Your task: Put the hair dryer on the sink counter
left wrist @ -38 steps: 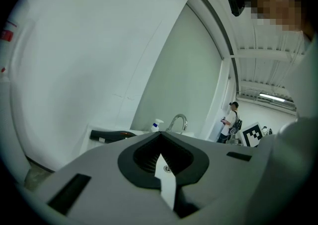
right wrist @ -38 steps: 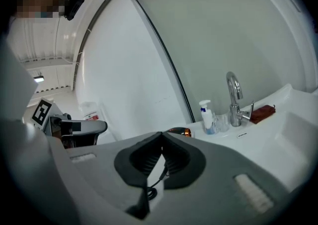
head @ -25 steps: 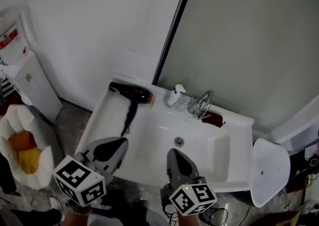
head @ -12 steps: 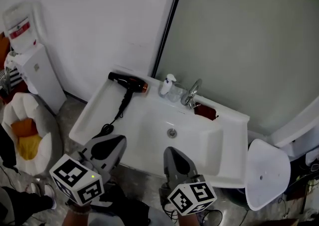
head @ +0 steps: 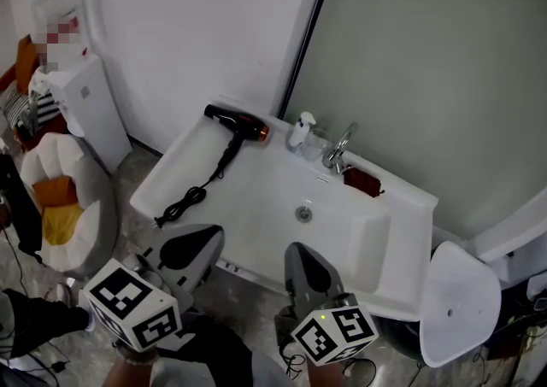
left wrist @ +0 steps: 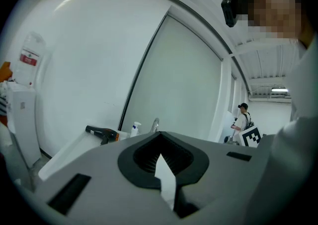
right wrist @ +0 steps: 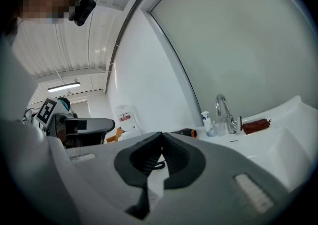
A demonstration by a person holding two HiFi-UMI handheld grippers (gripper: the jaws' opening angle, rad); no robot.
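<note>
A black hair dryer (head: 237, 124) with an orange nozzle lies on the white sink counter (head: 184, 163) at the back left, its black cord (head: 190, 200) trailing toward the front edge. It also shows far off as the hair dryer (left wrist: 102, 132) in the left gripper view and the hair dryer (right wrist: 186, 132) in the right gripper view. My left gripper (head: 193, 244) is shut and empty, held in front of the counter's front left edge. My right gripper (head: 306, 266) is shut and empty too, held before the basin's front.
Behind the basin stand a white pump bottle (head: 299, 131), a chrome tap (head: 338, 149) and a dark red pouch (head: 362, 180). A white cabinet (head: 84, 116) and a white seat with orange cushions (head: 58, 206) are left. A white stool (head: 460, 301) stands right.
The view has shifted back and to the left: more of the counter's front and the cord now shows. Both grippers stay shut and low in the picture.
</note>
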